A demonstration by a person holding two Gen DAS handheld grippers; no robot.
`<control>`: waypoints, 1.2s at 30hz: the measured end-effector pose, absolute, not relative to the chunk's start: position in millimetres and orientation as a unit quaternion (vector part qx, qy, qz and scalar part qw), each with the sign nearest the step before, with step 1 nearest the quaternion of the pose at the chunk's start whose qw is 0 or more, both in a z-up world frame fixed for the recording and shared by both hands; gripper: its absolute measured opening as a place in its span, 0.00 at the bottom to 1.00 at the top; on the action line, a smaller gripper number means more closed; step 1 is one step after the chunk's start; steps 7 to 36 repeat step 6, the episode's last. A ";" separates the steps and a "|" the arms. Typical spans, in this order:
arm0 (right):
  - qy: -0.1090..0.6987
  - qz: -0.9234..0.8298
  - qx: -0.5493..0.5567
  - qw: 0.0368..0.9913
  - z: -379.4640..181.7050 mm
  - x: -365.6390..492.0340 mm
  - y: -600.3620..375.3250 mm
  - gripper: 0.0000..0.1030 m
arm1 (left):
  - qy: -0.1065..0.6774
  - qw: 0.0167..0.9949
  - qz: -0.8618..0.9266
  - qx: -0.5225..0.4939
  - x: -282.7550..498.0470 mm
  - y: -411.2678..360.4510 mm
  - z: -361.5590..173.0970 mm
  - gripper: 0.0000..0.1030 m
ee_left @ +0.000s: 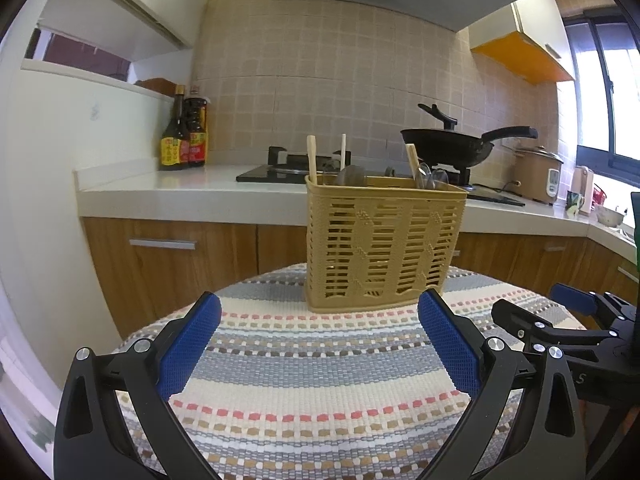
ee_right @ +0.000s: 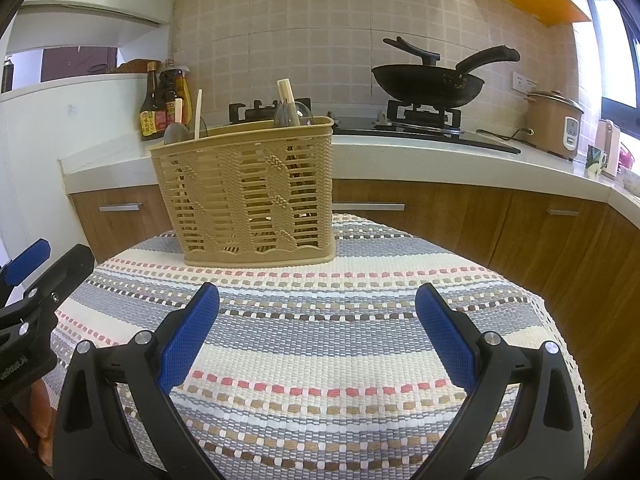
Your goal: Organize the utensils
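Your left gripper (ee_left: 319,338) fingers apart, nothing between | your right gripper (ee_right: 318,330) fingers apart too, blue ribbed pads (ee_right: 188,340) | woven striped cloth (ee_right: 320,360) covers the desk | beyond, tan slatted plastic basket (ee_left: 380,240) stands upright on cloth, holding wooden chopsticks (ee_left: 312,160) and spoons (ee_left: 430,176) | far: black wok (ee_right: 428,84) on stove.
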State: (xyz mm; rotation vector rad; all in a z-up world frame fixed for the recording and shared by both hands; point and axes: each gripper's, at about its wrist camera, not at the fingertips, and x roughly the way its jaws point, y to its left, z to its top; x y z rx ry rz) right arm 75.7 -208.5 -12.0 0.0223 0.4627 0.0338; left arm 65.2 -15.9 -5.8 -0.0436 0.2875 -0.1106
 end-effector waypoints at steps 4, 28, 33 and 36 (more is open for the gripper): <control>0.229 0.017 0.015 0.973 -11.3 75.8 -210.7 0.91 | 0.157 0.986 -0.056 -0.028 69.5 -14.6 -7.1 0.93; 0.230 0.017 0.018 0.973 -11.1 76.9 -211.9 0.91 | 0.164 0.984 -0.055 -0.029 72.8 -14.6 -7.7 0.93; 0.230 0.017 0.018 0.973 -11.1 76.9 -211.9 0.91 | 0.164 0.984 -0.055 -0.029 72.8 -14.6 -7.7 0.93; 0.230 0.017 0.018 0.973 -11.1 76.9 -211.9 0.91 | 0.164 0.984 -0.055 -0.029 72.8 -14.6 -7.7 0.93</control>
